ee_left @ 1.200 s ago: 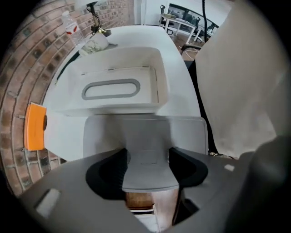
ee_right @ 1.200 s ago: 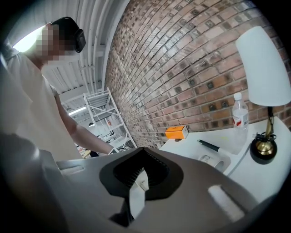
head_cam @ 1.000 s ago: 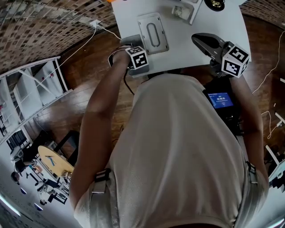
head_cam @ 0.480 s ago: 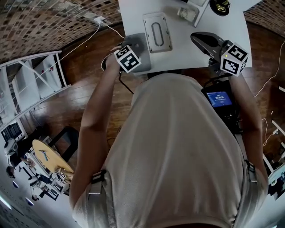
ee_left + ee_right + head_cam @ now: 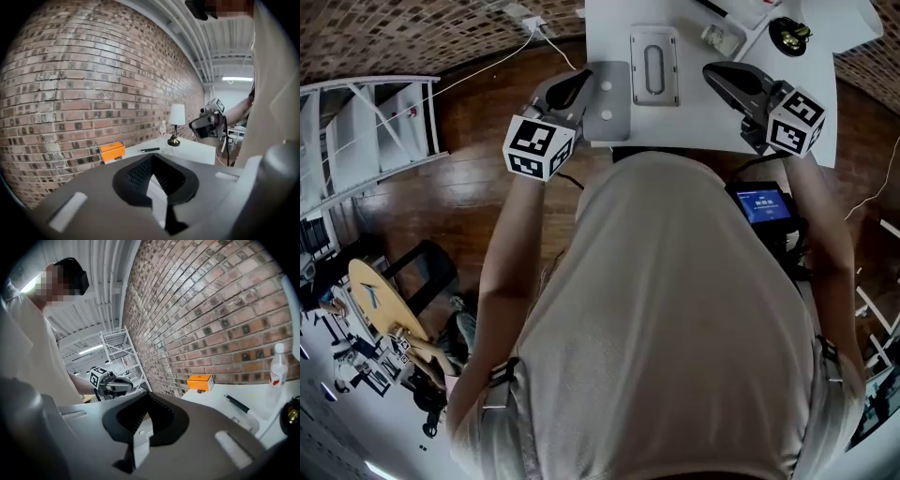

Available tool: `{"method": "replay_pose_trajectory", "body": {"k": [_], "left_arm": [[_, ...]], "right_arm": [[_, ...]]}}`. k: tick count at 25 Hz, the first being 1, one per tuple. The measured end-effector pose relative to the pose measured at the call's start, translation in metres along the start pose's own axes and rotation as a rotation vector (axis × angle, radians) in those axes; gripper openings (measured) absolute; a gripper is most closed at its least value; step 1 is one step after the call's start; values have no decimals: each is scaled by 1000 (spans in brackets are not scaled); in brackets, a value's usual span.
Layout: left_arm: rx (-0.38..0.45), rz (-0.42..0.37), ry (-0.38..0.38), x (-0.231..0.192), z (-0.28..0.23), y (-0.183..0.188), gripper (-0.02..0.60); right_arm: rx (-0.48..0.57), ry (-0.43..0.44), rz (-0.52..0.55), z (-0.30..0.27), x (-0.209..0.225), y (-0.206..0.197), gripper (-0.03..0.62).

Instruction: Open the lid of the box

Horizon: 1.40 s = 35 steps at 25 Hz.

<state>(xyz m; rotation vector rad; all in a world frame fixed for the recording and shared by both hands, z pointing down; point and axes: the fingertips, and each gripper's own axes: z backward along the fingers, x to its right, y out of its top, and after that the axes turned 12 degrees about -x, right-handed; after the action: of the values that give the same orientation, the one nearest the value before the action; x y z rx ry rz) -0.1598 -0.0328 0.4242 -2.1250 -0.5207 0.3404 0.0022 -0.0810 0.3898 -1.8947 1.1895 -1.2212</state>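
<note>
The left gripper (image 5: 577, 84) hangs over the worktop's (image 5: 703, 117) edge, its fingers closing together on nothing. The right gripper's (image 5: 717, 75) fingers are clenched and empty. The box (image 5: 654, 66) lies flat on the worktop between them.

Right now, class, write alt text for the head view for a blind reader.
From above: a person holds the left hand-held gripper and right hand-held gripper, both shut and empty, at the near edge of a white table. Between them lie a grey box with an oval recess and a flat grey panel.
</note>
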Motion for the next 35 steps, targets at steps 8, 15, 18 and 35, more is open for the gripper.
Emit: {"method": "replay_pose_trajectory", "body": {"k": [8, 15, 18, 35], "left_arm": [[178, 46, -43, 14, 27, 39, 2], [193, 38, -60, 17, 26, 48, 2], [192, 32, -74, 18, 23, 50, 2], [184, 9, -100, 27, 12, 56, 2]], "right_arm": [[44, 37, 76, 2, -19, 17, 2], [68, 26, 113, 6, -22, 22, 0], [69, 27, 125, 7, -22, 22, 0], [66, 25, 125, 8, -19, 18, 0]]}}
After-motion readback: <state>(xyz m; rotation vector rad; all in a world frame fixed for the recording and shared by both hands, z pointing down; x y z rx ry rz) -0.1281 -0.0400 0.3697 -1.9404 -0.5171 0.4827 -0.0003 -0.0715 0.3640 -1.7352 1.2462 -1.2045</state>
